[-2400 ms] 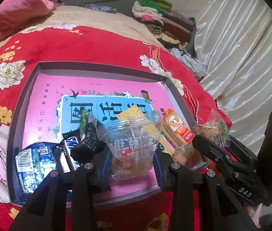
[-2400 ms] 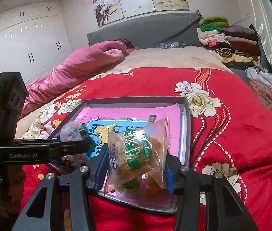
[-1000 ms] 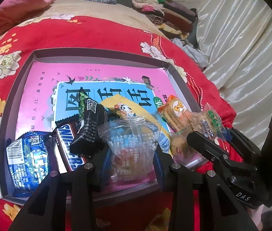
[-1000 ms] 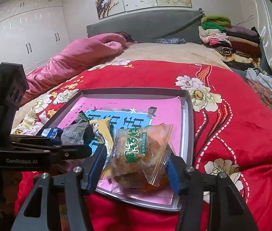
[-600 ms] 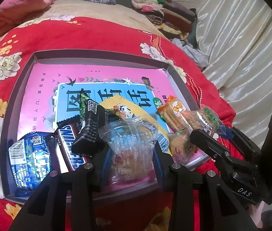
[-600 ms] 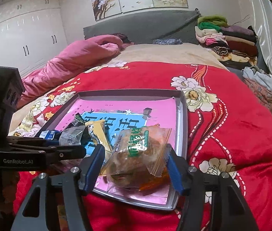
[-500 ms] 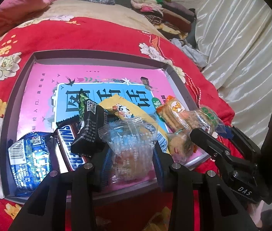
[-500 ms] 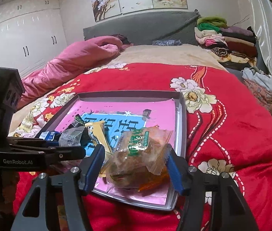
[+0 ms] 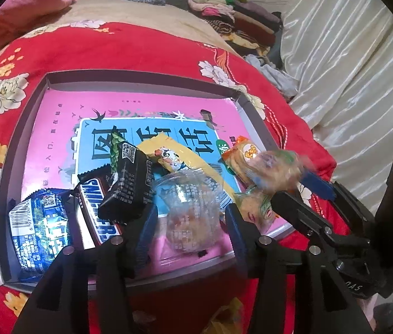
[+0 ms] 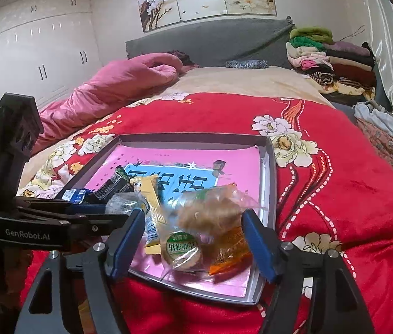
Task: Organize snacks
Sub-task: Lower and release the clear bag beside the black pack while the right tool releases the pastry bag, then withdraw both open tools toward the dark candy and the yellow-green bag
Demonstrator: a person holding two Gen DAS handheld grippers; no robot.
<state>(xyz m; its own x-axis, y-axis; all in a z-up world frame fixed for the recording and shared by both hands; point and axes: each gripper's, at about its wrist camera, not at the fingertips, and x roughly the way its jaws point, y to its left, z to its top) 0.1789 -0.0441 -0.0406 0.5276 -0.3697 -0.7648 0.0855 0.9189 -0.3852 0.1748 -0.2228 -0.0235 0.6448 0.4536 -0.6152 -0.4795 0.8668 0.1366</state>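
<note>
Now I am at the release step: my right gripper (image 10: 193, 239) has just been opening its jaws, and the biscuit packet (image 10: 210, 214) drops blurred onto the tray (image 10: 270, 172). My left gripper (image 9: 189, 222) jaws have also been opening, the clear packet (image 9: 188, 208) loose between them on the tray's near edge. Next I judge both must withdraw and fetch further snacks.
</note>
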